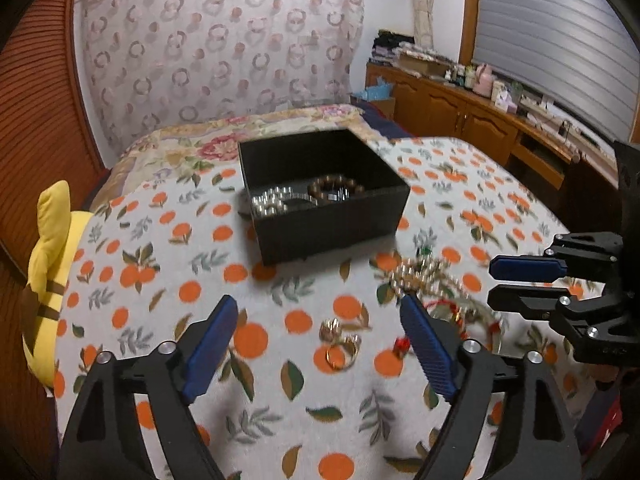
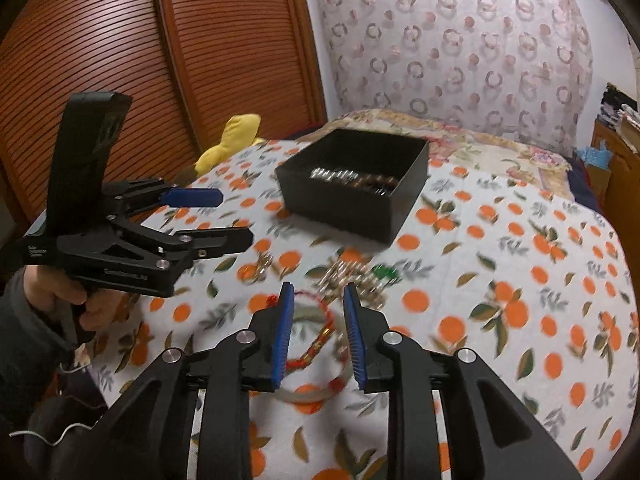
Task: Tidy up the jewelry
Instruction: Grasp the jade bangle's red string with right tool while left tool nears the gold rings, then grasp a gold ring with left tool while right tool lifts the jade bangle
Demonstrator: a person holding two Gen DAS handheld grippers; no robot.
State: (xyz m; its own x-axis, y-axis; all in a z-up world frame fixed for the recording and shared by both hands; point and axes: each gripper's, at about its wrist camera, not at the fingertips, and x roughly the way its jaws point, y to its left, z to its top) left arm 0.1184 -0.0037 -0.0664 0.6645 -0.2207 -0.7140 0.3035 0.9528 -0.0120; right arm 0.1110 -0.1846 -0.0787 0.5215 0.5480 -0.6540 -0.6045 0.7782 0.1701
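Observation:
A black open box (image 1: 320, 196) sits on the orange-print blanket (image 1: 248, 292) and holds a silver bead bracelet (image 1: 269, 201) and a brown bead bracelet (image 1: 335, 187); the box also shows in the right wrist view (image 2: 354, 184). Gold rings (image 1: 339, 343) lie between the fingers of my open, empty left gripper (image 1: 318, 308). A pile of pearl and gold jewelry (image 1: 420, 278) lies to its right. My right gripper (image 2: 317, 292) is open above a red cord bracelet (image 2: 316, 332) and a pale bangle (image 2: 308, 394). A green bead piece (image 2: 385, 271) lies beside the pile (image 2: 352, 276).
A yellow plush toy (image 1: 52, 280) lies at the blanket's left edge. A wooden cabinet (image 1: 472, 120) with clutter stands at the right, a louvered wooden door (image 2: 120, 48) at the left. A floral bedspread (image 1: 224, 140) lies behind the box.

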